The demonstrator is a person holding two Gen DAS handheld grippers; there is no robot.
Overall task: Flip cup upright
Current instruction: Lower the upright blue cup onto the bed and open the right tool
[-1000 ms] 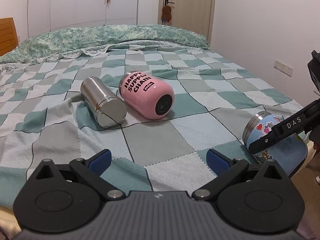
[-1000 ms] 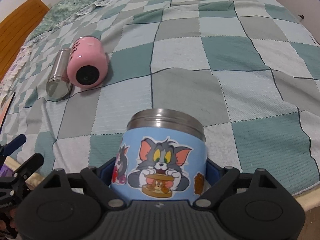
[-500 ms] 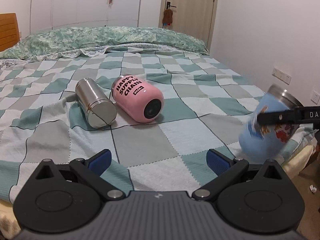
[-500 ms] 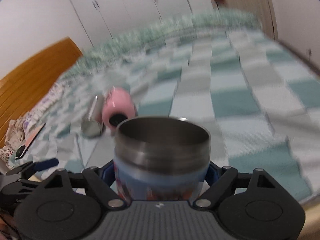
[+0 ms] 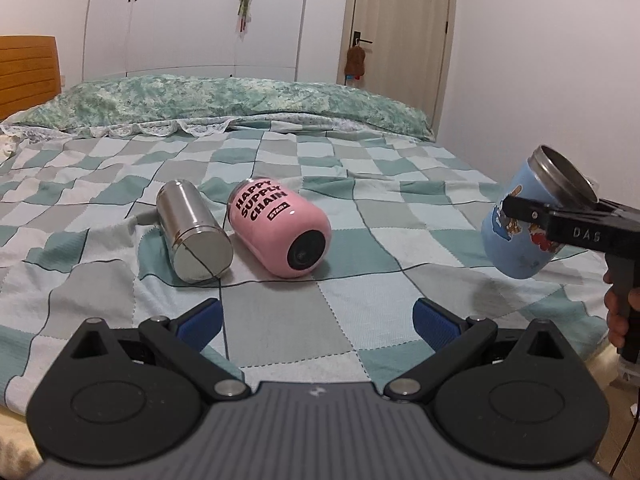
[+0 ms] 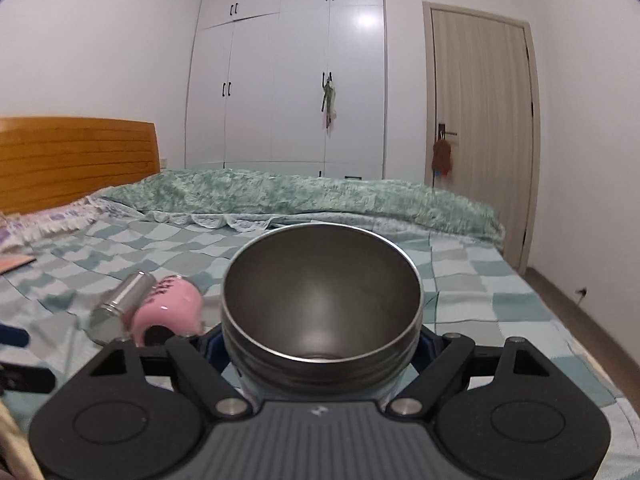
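My right gripper (image 6: 320,344) is shut on a blue cartoon-sticker cup (image 6: 322,300) with a steel rim. The cup is lifted off the bed, its open mouth facing up and toward the camera. In the left wrist view the same cup (image 5: 524,224) hangs tilted in the air at the right, held by the right gripper (image 5: 560,216). My left gripper (image 5: 316,316) is open and empty, low over the near part of the bed.
A pink cup (image 5: 280,228) and a steel cup (image 5: 192,228) lie on their sides side by side on the checked bedspread (image 5: 360,208). They also show in the right wrist view, pink (image 6: 168,308) and steel (image 6: 120,300). Pillows, headboard, wardrobe and door stand behind.
The right gripper has lifted the blue cup off the bed edge and rotated it from lying down to mouth-up. The left gripper has stayed open and risen slightly.
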